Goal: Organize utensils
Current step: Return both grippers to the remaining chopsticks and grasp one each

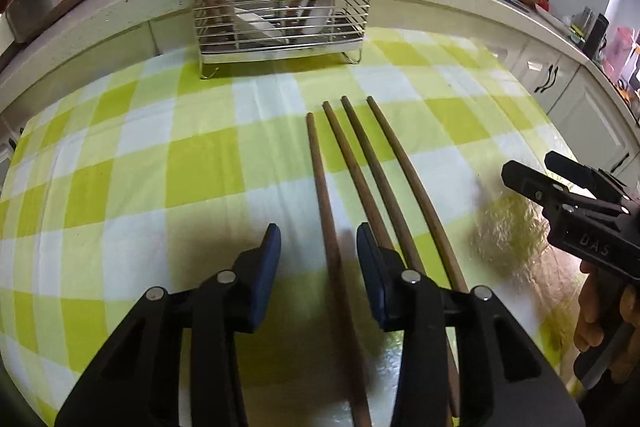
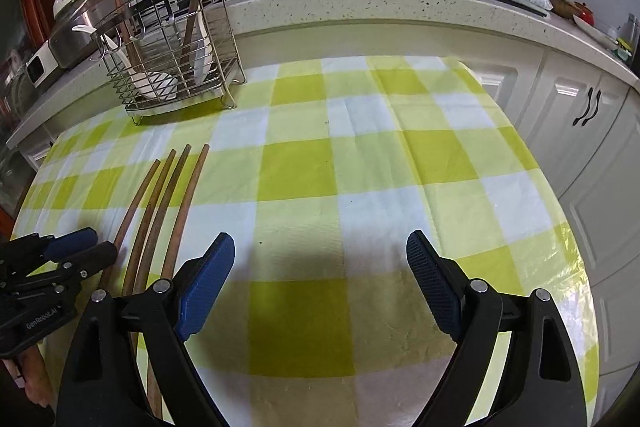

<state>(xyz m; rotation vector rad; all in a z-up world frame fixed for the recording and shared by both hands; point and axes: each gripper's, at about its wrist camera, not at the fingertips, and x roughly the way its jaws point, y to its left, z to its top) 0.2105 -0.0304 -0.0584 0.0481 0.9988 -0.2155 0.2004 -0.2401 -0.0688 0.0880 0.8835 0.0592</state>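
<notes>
4 chopsticks beside wire rack

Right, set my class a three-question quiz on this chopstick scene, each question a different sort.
1. How many chopsticks lie on the cloth?
2. True or false: the right gripper holds a chopstick.
3. The left gripper straddles which chopstick: A leftmost, B rightmost?

Key: 1. Four. 2. False, its jaws are open over bare cloth. 3. A; the pads don't yet press it. The rack stands beyond.

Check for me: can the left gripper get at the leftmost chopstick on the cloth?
Probably yes. The left gripper already straddles the leftmost chopstick, pads not yet touching, nothing between them.
</notes>
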